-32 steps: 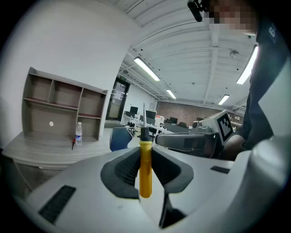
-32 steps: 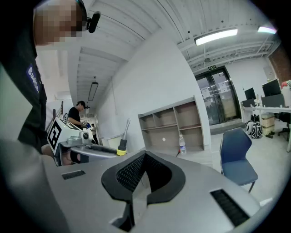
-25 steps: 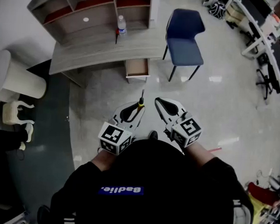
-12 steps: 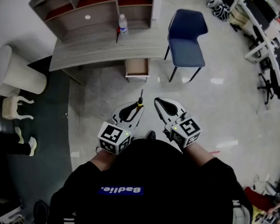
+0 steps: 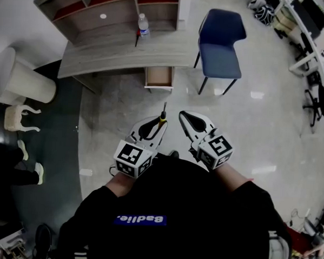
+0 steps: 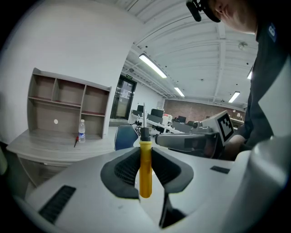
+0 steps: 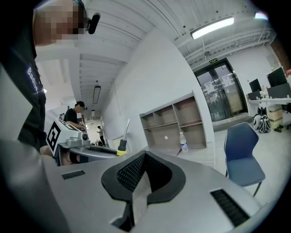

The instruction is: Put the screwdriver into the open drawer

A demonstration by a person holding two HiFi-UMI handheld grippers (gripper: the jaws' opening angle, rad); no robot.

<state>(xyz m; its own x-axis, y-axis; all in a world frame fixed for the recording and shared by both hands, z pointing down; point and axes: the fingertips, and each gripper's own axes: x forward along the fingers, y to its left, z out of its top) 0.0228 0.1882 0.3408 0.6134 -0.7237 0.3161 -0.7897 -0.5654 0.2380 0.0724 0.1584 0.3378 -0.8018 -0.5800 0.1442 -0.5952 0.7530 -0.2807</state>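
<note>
The screwdriver (image 5: 163, 115) has a yellow handle (image 6: 145, 168) and a dark shaft that points forward and up. My left gripper (image 5: 159, 122) is shut on that handle, which stands upright between the black pads (image 6: 125, 169). My right gripper (image 5: 183, 116) is beside it, shut, with nothing between its jaws (image 7: 144, 157). Both are held over the floor in front of the person's body. The open drawer (image 5: 159, 77) juts out from under the grey desk (image 5: 111, 58) ahead, some way off; it looks empty. From the right gripper view the screwdriver (image 7: 122, 145) shows at the left.
A blue chair (image 5: 221, 46) stands right of the drawer. On the desk are a shelf unit (image 5: 108, 10), a water bottle (image 5: 143, 26) and a small red-handled tool (image 5: 136, 39). A white bin (image 5: 29, 84) and stool (image 5: 16, 118) are at the left, beside another person's legs (image 5: 8, 161).
The person and both grippers have shifted slightly across the floor, so the room has slid a little in the head view. The left gripper's hold on the screwdriver is the same.
</note>
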